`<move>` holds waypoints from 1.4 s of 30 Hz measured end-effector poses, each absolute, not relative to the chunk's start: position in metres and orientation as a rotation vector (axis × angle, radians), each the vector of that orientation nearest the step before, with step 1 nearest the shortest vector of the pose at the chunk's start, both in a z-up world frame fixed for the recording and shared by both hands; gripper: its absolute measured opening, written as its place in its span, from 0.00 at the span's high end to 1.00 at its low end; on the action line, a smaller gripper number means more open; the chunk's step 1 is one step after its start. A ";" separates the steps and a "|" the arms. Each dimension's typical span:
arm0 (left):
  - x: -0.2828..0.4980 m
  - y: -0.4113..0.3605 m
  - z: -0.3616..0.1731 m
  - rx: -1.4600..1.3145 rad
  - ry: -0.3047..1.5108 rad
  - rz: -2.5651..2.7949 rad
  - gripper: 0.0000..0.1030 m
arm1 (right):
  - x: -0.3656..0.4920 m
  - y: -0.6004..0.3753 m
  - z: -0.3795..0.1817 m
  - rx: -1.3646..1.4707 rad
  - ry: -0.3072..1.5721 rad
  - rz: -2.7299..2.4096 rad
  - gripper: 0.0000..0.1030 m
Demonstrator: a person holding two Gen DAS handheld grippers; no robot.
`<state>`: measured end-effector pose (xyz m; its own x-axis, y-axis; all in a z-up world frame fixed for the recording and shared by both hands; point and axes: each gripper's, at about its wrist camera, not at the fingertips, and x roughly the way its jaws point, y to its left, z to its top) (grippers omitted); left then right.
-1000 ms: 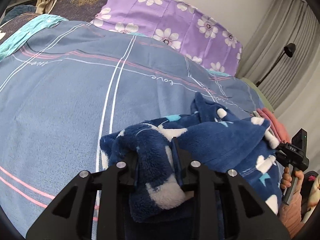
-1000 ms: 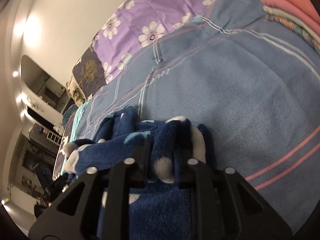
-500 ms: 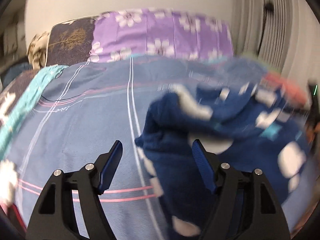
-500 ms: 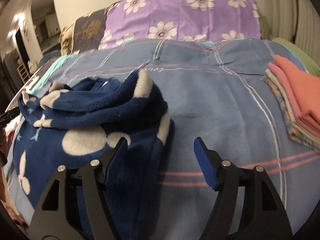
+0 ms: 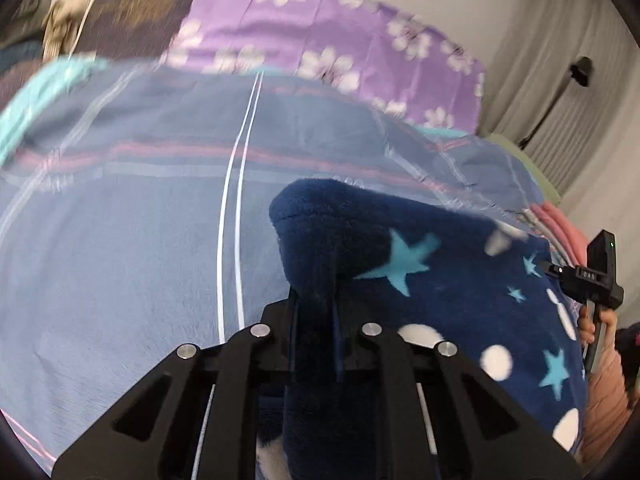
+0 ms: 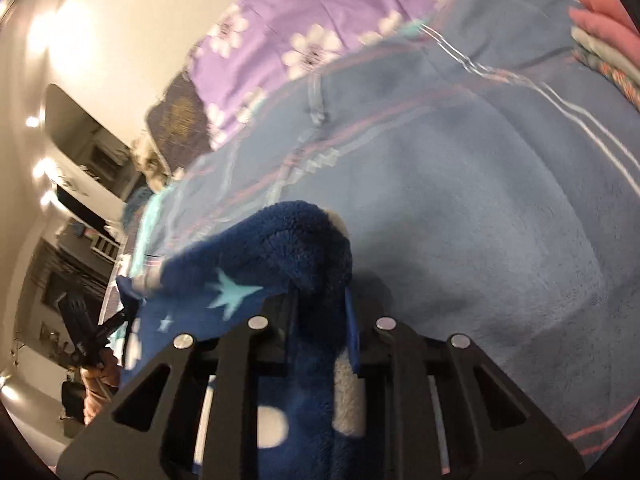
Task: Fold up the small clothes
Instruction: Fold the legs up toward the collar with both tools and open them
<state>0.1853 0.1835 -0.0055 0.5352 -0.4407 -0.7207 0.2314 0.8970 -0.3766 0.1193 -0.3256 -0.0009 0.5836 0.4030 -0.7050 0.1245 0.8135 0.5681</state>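
A dark blue fleece garment [image 5: 432, 292] with light blue stars and white dots is held up over the bed. My left gripper [image 5: 316, 316] is shut on one bunched edge of it. My right gripper [image 6: 320, 312] is shut on another edge of the same garment [image 6: 256, 272]. The cloth stretches between the two grippers. The right gripper's body [image 5: 596, 276] and the hand that holds it show at the right of the left wrist view. The left gripper's body [image 6: 80, 328] shows at the lower left of the right wrist view.
A blue bedspread [image 5: 132, 248] with white and pink stripes covers the bed. Purple flowered pillows [image 5: 320, 48] lie at the head. A stack of folded pink and patterned clothes [image 6: 604, 40] sits on the bed's right side. Curtains and a black lamp [image 5: 580, 68] stand beyond.
Half a second ago both grippers were open beside the garment on the bed. Now both are shut on its edges and hold it lifted and spread between them.
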 end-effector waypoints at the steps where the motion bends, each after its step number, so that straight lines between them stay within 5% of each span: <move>1: 0.184 0.179 -0.011 -0.239 0.935 -0.400 0.86 | 0.118 -0.326 -0.005 0.638 0.957 0.175 0.77; 3: 0.178 0.177 -0.015 -0.219 0.938 -0.396 0.84 | 0.117 -0.330 -0.005 0.649 0.957 0.161 0.64; 8: 0.174 0.181 -0.011 -0.198 0.948 -0.382 0.80 | 0.114 -0.325 0.002 0.599 0.955 0.136 0.61; 11: 0.172 0.183 -0.007 -0.178 0.944 -0.334 0.66 | 0.105 -0.321 0.012 0.558 0.928 0.104 0.61; 17: 0.148 0.188 -0.005 -0.122 0.915 -0.321 0.65 | 0.067 -0.300 0.048 0.462 0.817 0.164 0.64; 24: 0.138 0.200 -0.019 -0.227 0.917 -0.319 0.63 | 0.047 -0.298 0.029 0.456 0.877 0.124 0.66; 25: 0.139 0.201 -0.018 -0.234 0.922 -0.324 0.63 | 0.048 -0.305 0.031 0.497 0.870 0.111 0.64; 27: 0.145 0.202 -0.014 -0.244 0.929 -0.338 0.59 | 0.051 -0.314 0.033 0.536 0.853 0.097 0.40; 29: 0.155 0.201 -0.011 -0.263 0.925 -0.359 0.51 | 0.069 -0.320 0.035 0.528 0.856 0.128 0.35; 32: 0.180 0.195 -0.011 -0.290 0.940 -0.373 0.51 | 0.114 -0.327 0.021 0.499 0.948 0.149 0.28; 33: 0.187 0.192 -0.012 -0.289 0.947 -0.364 0.55 | 0.129 -0.329 0.009 0.545 1.002 0.185 0.28; 34: 0.192 0.189 -0.013 -0.285 0.952 -0.358 0.94 | 0.139 -0.331 0.000 0.605 1.042 0.220 0.28; 35: 0.194 0.188 -0.011 -0.287 0.955 -0.362 0.92 | 0.149 -0.334 -0.009 0.698 1.069 0.261 0.50; 36: 0.189 0.189 -0.003 -0.294 0.916 -0.352 0.93 | 0.152 -0.334 -0.008 0.735 1.058 0.280 0.89; 40: 0.161 0.198 0.031 -0.211 0.796 -0.328 0.93 | 0.132 -0.325 0.033 0.661 0.837 0.371 0.89; 42: 0.162 0.198 0.029 -0.164 0.802 -0.304 0.91 | 0.134 -0.318 0.032 0.594 0.861 0.325 0.74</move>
<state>0.1618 0.1980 0.0294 0.6546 -0.3288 -0.6808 0.2055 0.9440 -0.2583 0.1343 -0.3185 0.0316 0.6171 0.4945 -0.6120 -0.0324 0.7931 0.6082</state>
